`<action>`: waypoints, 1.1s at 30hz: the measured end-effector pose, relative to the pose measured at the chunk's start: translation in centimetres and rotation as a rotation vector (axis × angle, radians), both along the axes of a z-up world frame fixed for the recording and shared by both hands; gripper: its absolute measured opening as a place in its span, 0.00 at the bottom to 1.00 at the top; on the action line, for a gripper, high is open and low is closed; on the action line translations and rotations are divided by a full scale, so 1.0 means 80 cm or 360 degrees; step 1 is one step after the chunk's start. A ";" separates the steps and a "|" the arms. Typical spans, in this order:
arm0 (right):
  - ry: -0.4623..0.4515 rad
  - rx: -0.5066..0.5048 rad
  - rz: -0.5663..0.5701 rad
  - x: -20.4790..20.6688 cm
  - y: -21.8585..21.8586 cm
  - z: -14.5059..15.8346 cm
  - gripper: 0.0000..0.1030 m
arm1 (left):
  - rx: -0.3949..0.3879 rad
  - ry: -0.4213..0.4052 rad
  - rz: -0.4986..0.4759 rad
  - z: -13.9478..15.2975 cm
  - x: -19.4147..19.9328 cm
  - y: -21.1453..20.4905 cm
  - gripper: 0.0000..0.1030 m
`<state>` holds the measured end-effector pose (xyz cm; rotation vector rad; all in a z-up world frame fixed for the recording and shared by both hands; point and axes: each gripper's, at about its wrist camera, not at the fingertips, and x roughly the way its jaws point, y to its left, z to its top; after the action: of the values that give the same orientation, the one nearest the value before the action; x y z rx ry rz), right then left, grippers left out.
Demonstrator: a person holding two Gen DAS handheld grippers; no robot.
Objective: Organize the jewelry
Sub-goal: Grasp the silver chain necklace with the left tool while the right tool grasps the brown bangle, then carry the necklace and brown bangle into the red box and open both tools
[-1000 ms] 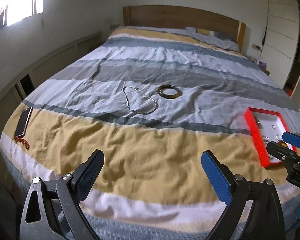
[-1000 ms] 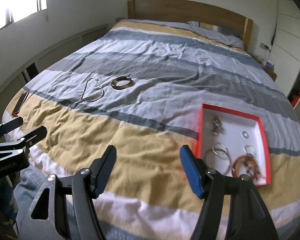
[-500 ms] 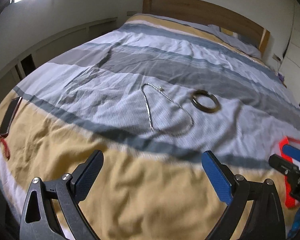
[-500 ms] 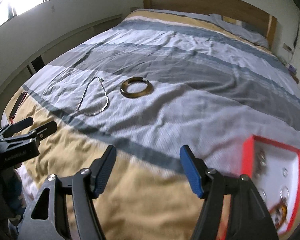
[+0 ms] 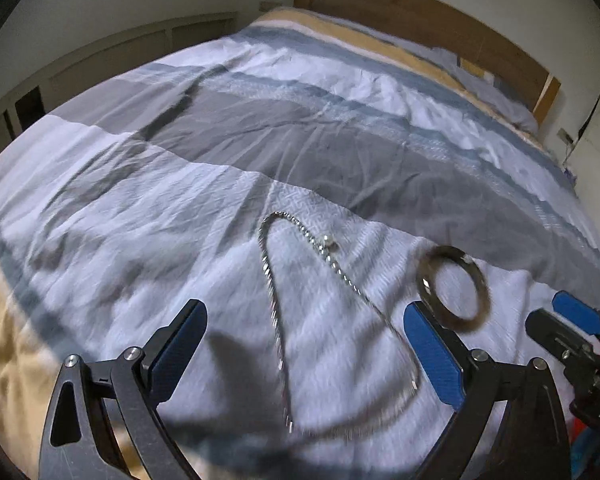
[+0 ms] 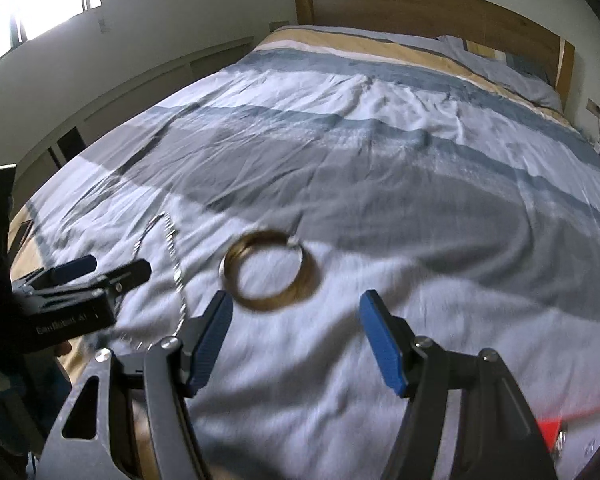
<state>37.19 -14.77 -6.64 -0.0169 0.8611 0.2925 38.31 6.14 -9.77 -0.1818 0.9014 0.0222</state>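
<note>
A silver chain necklace (image 5: 300, 304) lies looped on the striped duvet, directly ahead of my left gripper (image 5: 304, 344), which is open and empty just above its near end. A brown-gold bangle (image 5: 454, 286) lies to the necklace's right. In the right wrist view the bangle (image 6: 270, 276) lies just ahead of my right gripper (image 6: 296, 332), which is open and empty. The necklace (image 6: 172, 256) shows at the left there, beside the left gripper (image 6: 100, 270). The right gripper also shows in the left wrist view (image 5: 560, 316).
The bed's duvet (image 6: 380, 160) has grey, blue, white and yellow stripes and is wrinkled. A wooden headboard (image 6: 420, 12) stands at the far end. A corner of the red jewelry tray (image 6: 552, 426) shows at the lower right. A low wall ledge (image 5: 120, 60) runs along the left.
Both grippers have moved forward over the bed towards the necklace and bangle, which now look much larger. The red tray has slid almost out of view. Both grippers stay open.
</note>
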 end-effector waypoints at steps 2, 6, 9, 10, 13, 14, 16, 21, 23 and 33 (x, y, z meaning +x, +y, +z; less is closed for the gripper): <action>0.0020 0.0017 -0.0001 0.019 0.001 -0.008 0.63 | 0.0015 0.0029 0.0020 -0.010 0.015 0.000 0.95; 0.0082 0.0011 -0.0006 0.057 0.008 -0.034 0.62 | 0.0036 0.0077 0.0038 -0.028 0.036 -0.003 0.94; 0.0126 0.0007 0.0015 0.072 0.014 -0.055 0.61 | 0.0087 0.0115 0.0034 -0.040 0.046 -0.009 0.94; 0.0135 -0.0002 0.0016 0.075 0.016 -0.060 0.57 | 0.0115 0.0130 0.0034 -0.044 0.049 -0.012 0.94; 0.0152 -0.0016 0.0003 0.080 0.019 -0.073 0.36 | 0.0174 0.0132 0.0022 -0.048 0.053 -0.020 0.94; 0.0151 -0.0016 0.0005 0.080 0.020 -0.075 0.33 | 0.0183 0.0131 0.0016 -0.050 0.053 -0.022 0.93; 0.0145 -0.0032 0.0021 0.079 0.023 -0.078 0.22 | 0.0193 0.0123 0.0002 -0.051 0.054 -0.023 0.88; 0.0123 -0.0007 0.0057 0.073 0.027 -0.078 0.09 | 0.0191 0.0074 -0.0084 -0.045 0.047 -0.029 0.56; 0.0109 0.0005 0.0051 0.069 0.025 -0.075 0.09 | 0.0152 0.0046 -0.0112 -0.042 0.043 -0.028 0.35; 0.0020 0.0105 -0.0008 0.007 0.003 -0.043 0.08 | -0.0166 -0.0044 -0.0201 -0.018 -0.004 -0.014 0.03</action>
<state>37.73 -14.56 -10.06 0.0482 0.8633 0.3165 38.01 5.03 -11.19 -0.2213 0.8857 -0.1442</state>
